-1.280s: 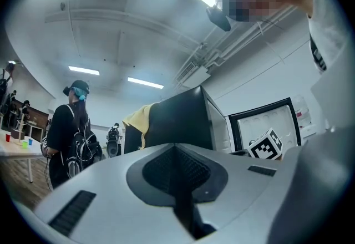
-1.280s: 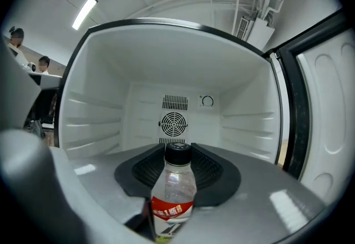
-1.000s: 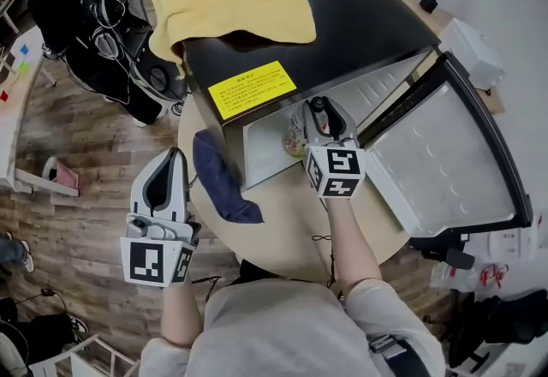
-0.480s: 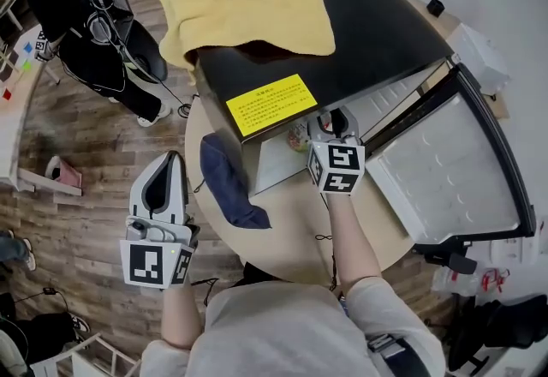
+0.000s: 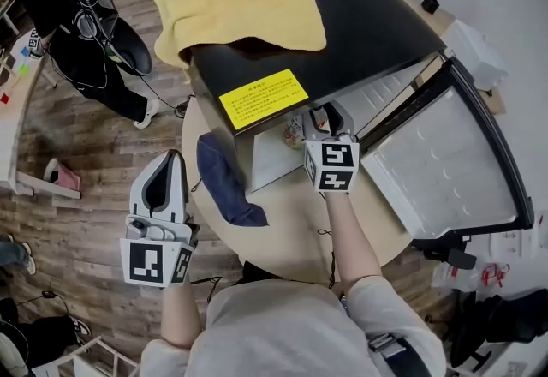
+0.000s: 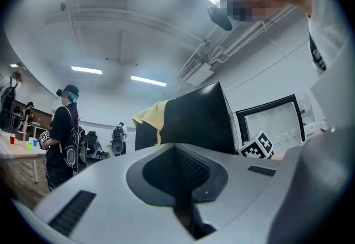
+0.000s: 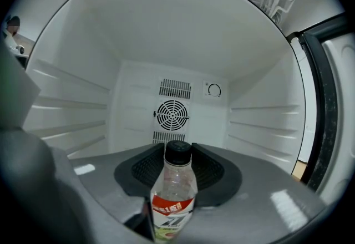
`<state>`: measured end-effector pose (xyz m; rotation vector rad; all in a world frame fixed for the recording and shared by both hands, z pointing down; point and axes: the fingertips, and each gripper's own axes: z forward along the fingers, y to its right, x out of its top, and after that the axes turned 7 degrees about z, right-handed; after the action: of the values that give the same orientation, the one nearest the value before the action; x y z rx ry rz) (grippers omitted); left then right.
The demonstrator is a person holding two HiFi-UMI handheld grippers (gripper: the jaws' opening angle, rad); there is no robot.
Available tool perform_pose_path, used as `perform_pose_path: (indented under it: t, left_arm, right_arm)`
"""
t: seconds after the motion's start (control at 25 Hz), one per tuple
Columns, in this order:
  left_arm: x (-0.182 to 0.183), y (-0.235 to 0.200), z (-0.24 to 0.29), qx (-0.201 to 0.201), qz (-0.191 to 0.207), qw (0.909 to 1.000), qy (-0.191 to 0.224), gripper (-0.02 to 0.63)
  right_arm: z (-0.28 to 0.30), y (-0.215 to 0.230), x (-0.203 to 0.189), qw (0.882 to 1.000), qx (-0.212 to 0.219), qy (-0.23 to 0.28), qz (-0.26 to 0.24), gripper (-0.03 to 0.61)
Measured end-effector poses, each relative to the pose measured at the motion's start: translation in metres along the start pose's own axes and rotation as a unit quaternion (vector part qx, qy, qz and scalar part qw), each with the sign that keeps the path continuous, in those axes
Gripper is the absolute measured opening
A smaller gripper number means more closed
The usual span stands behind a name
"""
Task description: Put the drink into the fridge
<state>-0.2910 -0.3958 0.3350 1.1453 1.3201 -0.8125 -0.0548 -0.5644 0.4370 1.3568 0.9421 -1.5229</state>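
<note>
Roomy fridge interior (image 7: pixel 172 60) behind upright bottle (image 7: pixel 173 193)

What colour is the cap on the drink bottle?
The cap is black, and it shows most clearly in the right gripper view.

Head view: I'm above the fridge (image 5: pixel 342 15) on its front side, looking steeply down on its black top and its open door (image 5: pixel 445 152). Left gripper view: low, out front-left of the fridge, tilted up at its side and the ceiling (image 6: pixel 138 15), not close. Right gripper view: right at the fridge mouth, facing straight in at the back-wall fan (image 7: pixel 171 114), close. Head and left gripper views share the yellow cloth (image 5: pixel 240 2) on the fridge top, plus the door.
</note>
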Motion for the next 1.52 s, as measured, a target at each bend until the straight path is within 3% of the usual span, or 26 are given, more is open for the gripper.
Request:
perform_pose_path:
  t: [0.36, 0.56, 1.08, 1.52]
  left_arm:
    - [0.007, 0.011, -0.006, 0.004, -0.005, 0.9999, 0.009, 0.006]
    - [0.015, 0.026, -0.011, 0.005, -0.004, 0.9999, 0.014, 0.006]
    - [0.038, 0.081, -0.026, -0.011, -0.006, 0.9994, 0.032, 0.006]
    - [0.054, 0.126, -0.038, -0.026, -0.006, 0.9988, 0.041, 0.006]
  right_arm:
    - [-0.026, -0.007, 0.017, 0.999, 0.027, 0.018, -0.009, 0.167]
    - [-0.056, -0.009, 0.024, 0.999, 0.036, 0.034, 0.002, 0.011]
    - [-0.145, -0.002, 0.031, 0.997, 0.058, 0.041, 0.018, 0.011]
    - [-0.211, 0.018, 0.039, 0.997, 0.047, 0.058, 0.023, 0.011]
